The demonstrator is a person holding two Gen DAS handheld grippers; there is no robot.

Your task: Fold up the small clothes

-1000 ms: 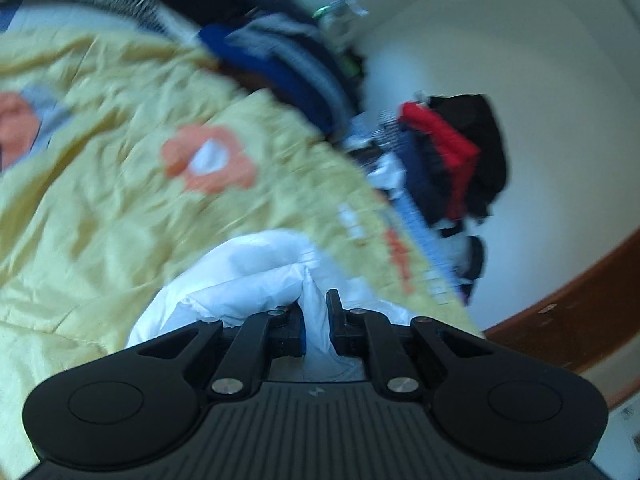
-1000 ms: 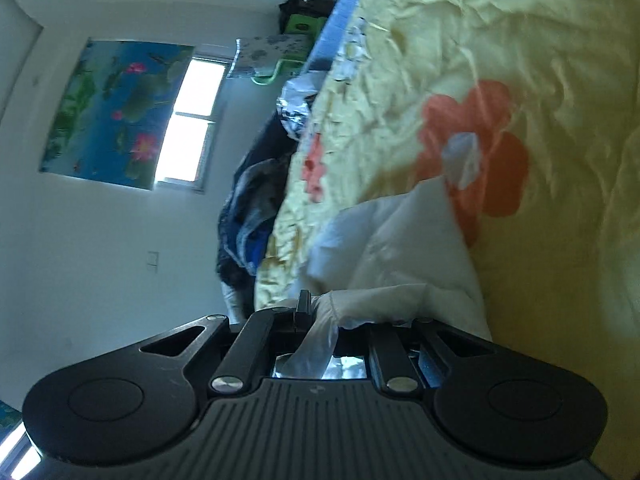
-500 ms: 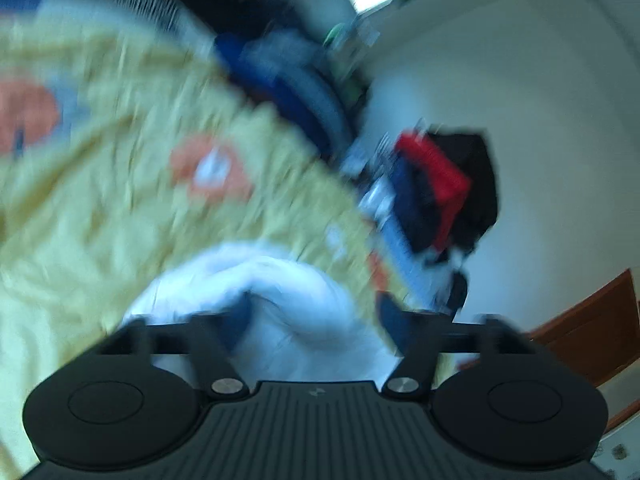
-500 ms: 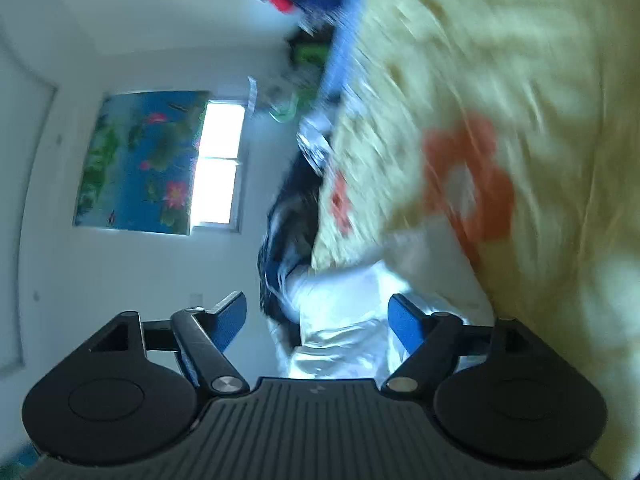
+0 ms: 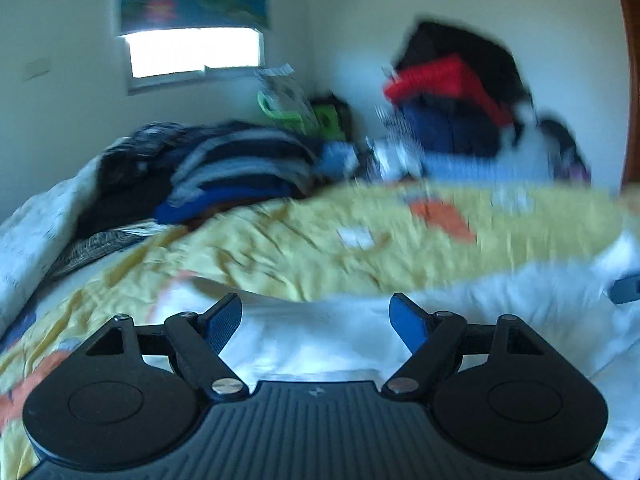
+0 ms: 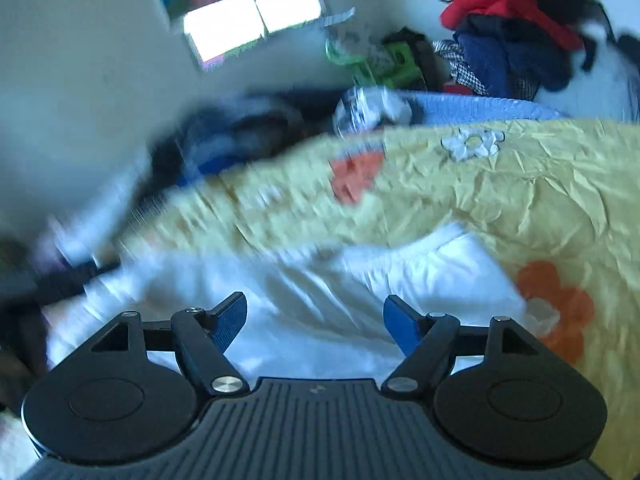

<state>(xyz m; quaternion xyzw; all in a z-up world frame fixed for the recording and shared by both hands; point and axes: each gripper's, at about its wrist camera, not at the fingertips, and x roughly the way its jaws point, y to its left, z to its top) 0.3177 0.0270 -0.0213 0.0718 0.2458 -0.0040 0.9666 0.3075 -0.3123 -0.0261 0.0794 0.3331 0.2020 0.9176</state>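
A small white garment (image 5: 440, 320) lies on a yellow bedspread (image 5: 320, 252) with orange flowers. It also shows in the right wrist view (image 6: 360, 292), spread out ahead of the fingers. My left gripper (image 5: 316, 320) is open and empty just above the white cloth. My right gripper (image 6: 314, 320) is open and empty above the same cloth. A blue fingertip of the right gripper (image 5: 626, 288) shows at the right edge of the left wrist view. Both views are blurred by motion.
A pile of dark and blue striped clothes (image 5: 224, 168) lies at the far left of the bed. A heap of red, navy and black clothes (image 5: 452, 96) stands against the wall at the back right. A window (image 5: 196, 52) is behind.
Both grippers were shut on the white garment a second ago. They opened, let it go, and swung round to face the window wall.
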